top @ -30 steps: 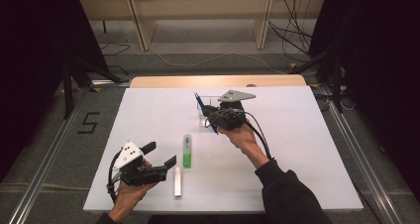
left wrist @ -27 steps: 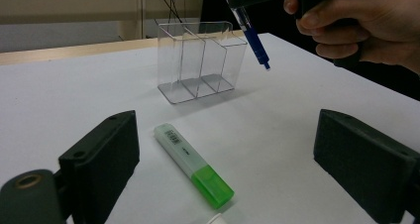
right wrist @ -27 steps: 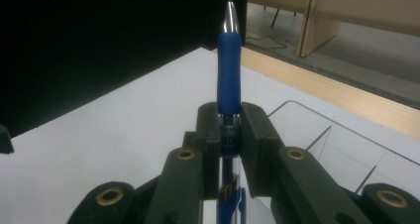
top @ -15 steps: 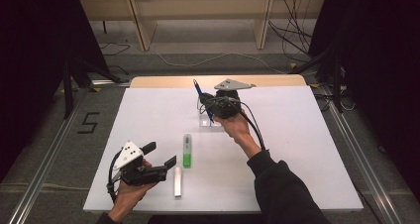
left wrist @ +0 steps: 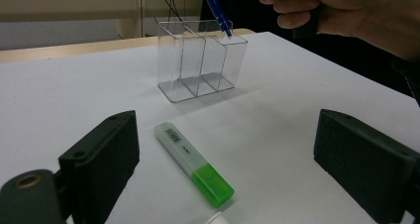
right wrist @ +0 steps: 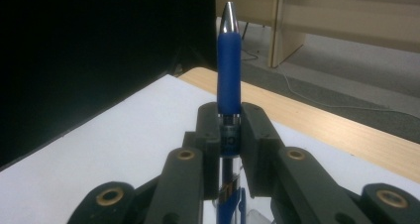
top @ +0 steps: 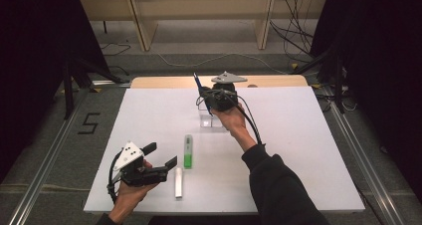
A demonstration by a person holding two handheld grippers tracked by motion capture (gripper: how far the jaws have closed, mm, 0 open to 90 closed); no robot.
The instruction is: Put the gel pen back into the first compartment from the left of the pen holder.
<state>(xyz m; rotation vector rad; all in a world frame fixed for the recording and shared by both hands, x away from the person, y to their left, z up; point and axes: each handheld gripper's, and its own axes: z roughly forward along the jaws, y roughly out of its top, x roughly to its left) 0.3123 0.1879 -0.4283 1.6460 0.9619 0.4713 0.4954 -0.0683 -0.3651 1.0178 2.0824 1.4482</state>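
Left gripper (top: 158, 158) sits idle at the near edge, jaws spread, highlighter (top: 187, 151) just ahead of it. Further right, the right gripper (top: 203, 93) pinches the blue pen (left wrist: 216, 9), tilted just above the clear holder (left wrist: 202, 58), lower end over its end compartment.

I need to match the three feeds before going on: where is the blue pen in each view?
High view: the blue pen sticks up at top centre, above the clear holder.
Left gripper view: pen at top centre, lower end over the holder.
Right gripper view: pen upright, clamped in the right gripper.
Shared landmark: the white table.
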